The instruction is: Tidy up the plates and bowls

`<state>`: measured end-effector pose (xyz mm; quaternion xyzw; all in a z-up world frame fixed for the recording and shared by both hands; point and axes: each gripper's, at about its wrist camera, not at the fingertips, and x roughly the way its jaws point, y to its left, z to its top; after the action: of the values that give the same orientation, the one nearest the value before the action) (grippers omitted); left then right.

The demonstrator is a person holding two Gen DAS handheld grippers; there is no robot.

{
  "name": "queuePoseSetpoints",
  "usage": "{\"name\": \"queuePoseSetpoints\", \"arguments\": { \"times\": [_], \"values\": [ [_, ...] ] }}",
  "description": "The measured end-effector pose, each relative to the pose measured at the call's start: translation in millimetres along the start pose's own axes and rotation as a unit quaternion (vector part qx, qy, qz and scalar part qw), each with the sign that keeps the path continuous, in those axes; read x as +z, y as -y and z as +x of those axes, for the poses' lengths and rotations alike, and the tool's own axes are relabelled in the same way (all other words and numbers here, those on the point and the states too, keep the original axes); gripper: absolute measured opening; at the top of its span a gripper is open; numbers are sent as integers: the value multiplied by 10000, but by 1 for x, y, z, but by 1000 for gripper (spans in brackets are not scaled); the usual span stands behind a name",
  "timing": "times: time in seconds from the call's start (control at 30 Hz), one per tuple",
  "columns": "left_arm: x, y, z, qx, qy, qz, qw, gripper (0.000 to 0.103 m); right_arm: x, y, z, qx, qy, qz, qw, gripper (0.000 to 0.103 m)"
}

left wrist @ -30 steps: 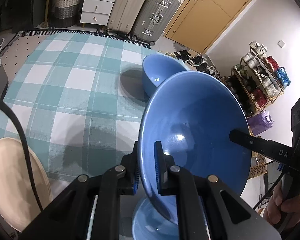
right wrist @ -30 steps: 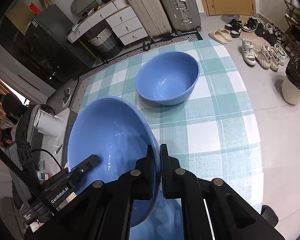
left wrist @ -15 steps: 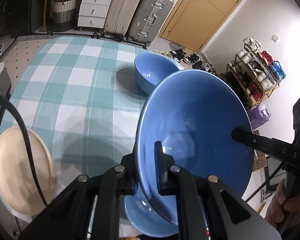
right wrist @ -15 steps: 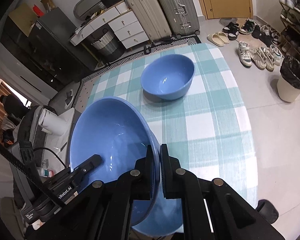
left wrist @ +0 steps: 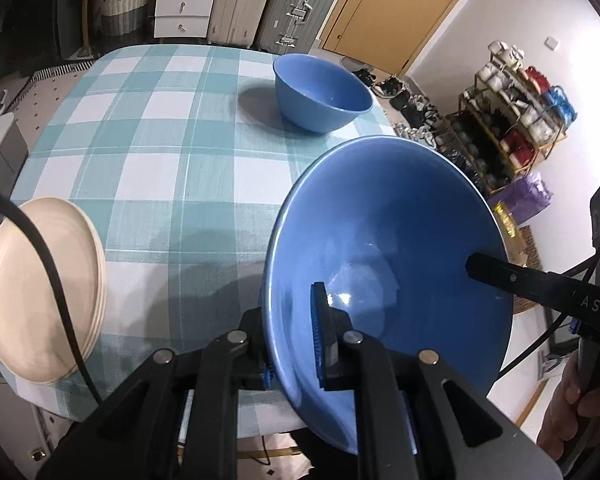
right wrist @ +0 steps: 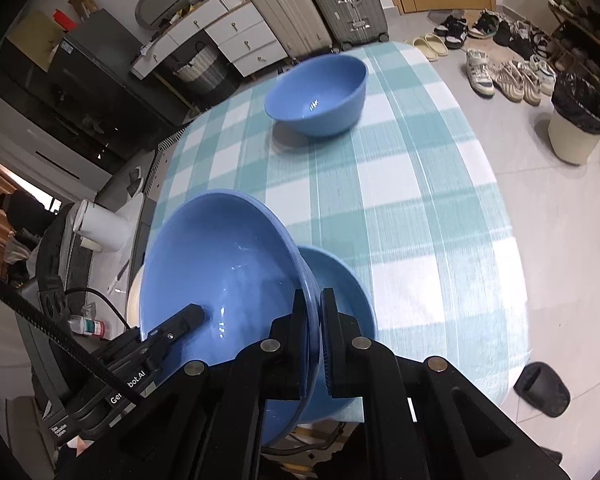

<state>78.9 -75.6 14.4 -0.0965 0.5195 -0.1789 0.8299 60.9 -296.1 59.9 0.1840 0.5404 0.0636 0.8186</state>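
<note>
Lifted higher, wide blue bowl [left wrist: 388, 240] pinched at opposite rims by both jaws, above another bowl [right wrist: 340, 280]

A wide bowl [left wrist: 388, 240] hangs above the desk's [left wrist: 160, 160] near edge, its rim pinched by the left claw [left wrist: 292, 336] and right claw [right wrist: 314, 340] on opposite sides. Another bowl [right wrist: 340, 280] sits beneath it, a deeper bowl [left wrist: 322, 98] at the far edge, stacked plates [left wrist: 40, 288] to the left.

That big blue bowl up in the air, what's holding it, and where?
Both tools hold the large blue bowl by its rim: the left tool pinches one edge, the right tool the opposite edge.
</note>
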Motion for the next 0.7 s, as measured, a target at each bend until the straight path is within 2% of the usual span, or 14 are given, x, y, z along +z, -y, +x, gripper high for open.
{"name": "queuePoseSetpoints", "arguments": {
  "times": [0.17, 0.37, 0.5, 0.57, 0.7],
  "values": [
    [-9, 5, 6, 285, -19, 188, 9994, 12, -11, 2, 12, -129, -29, -158, 9998, 6],
    [-15, 1, 20, 265, -215, 188, 9992, 15, -15, 5, 25, -297, 22, -316, 9991, 6],
    [-17, 3, 22, 393, -200, 286, 9986, 15, -20, 9, 37, -387, -19, -351, 9986, 6],
    [-16, 3, 23, 313, -228, 280, 9989, 16, -21, 12, 42, -478, -31, -362, 9982, 8],
    [-15, 4, 24, 363, -248, 359, 9984, 16, -21, 18, 46, -400, -59, -312, 9987, 8]
  ]
}}
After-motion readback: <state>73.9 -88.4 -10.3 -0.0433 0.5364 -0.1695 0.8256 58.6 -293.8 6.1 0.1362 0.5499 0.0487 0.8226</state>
